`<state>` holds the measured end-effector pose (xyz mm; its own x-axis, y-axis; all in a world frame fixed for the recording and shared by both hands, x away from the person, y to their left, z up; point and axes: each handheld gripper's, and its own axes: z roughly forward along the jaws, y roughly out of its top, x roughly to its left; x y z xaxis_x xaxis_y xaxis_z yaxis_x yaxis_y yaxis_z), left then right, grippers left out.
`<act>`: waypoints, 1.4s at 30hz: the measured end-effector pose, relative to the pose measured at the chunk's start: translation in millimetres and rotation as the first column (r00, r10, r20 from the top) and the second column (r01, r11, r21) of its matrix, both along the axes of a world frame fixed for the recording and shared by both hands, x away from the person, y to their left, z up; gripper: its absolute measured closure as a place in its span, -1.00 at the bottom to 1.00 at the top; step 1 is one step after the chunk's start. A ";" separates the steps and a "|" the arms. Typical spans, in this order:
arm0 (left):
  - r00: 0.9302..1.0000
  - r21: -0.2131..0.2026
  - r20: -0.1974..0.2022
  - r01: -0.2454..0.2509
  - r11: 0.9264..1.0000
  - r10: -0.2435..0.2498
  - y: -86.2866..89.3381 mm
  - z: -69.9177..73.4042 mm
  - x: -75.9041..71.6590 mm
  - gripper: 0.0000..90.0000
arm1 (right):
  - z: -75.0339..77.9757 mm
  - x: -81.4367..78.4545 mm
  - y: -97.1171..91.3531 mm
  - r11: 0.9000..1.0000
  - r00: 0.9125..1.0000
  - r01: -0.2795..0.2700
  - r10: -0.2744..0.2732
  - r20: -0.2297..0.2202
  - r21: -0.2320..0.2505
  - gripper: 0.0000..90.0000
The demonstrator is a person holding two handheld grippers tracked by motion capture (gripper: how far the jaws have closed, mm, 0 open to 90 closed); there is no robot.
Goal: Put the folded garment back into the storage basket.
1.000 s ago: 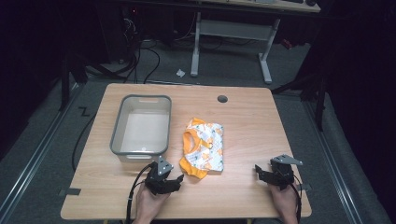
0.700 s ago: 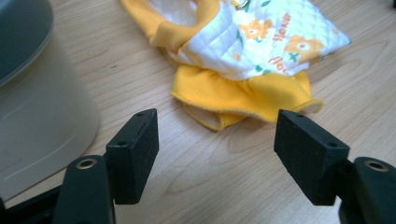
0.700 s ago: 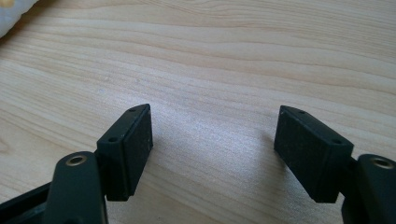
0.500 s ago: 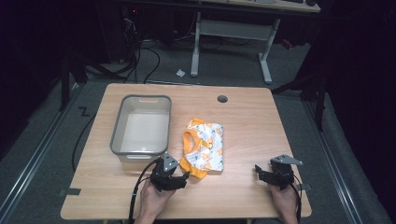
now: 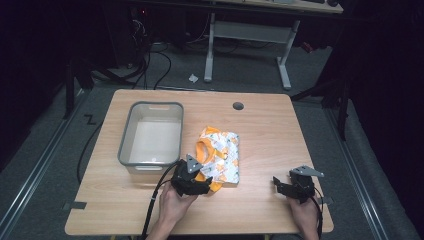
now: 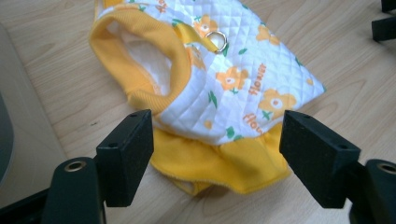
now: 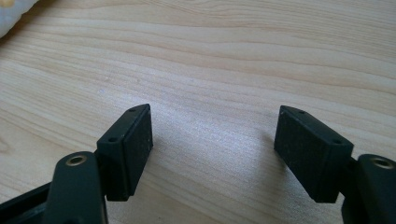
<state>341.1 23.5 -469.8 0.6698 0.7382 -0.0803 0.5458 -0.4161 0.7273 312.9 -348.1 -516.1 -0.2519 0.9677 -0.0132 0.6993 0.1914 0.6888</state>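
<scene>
A small quilted garment (image 5: 220, 157), white with orange flowers and yellow trim, lies flat on the wooden table (image 5: 260, 125). In the left gripper view the garment (image 6: 219, 74) shows a metal ring near its collar and a yellow hem nearest the jaws. My left gripper (image 5: 196, 184) sits at the garment's near left corner. Its jaws have just been opening and stand wide, with the yellow hem below and between them and the pads (image 6: 128, 154) not pressing on it. My right gripper (image 5: 292, 187) rests over bare wood near the front right, open, nothing between its pads (image 7: 133, 149).
A grey plastic bin (image 5: 150, 135), empty, stands left of the garment. A round cable hole (image 5: 238, 106) is in the table's far side. Bare wood lies between the garment and the right gripper. A desk frame and cables stand on the floor beyond.
The left gripper has moved forward and right up to the garment's near corner and risen a little. Its jaws stand wider. The right gripper has kept still.
</scene>
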 end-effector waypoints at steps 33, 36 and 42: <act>0.985 0.128 -0.126 -0.102 0.987 0.118 -40.8 -30.7 65.1 -0.57 | 0.1 -0.1 0.1 1.000 1.000 0.000 0.000 -0.002 0.002 -0.37; 0.982 0.125 -0.143 -0.106 0.987 0.124 -40.0 -35.4 67.4 -0.57 | 0.0 0.0 0.0 1.000 1.000 -0.001 0.001 0.000 0.000 -0.37; 0.980 0.122 -0.157 -0.104 0.987 0.123 -39.7 -39.2 69.5 -0.59 | 0.0 0.0 0.0 1.000 1.000 -0.001 0.001 0.000 0.000 -0.37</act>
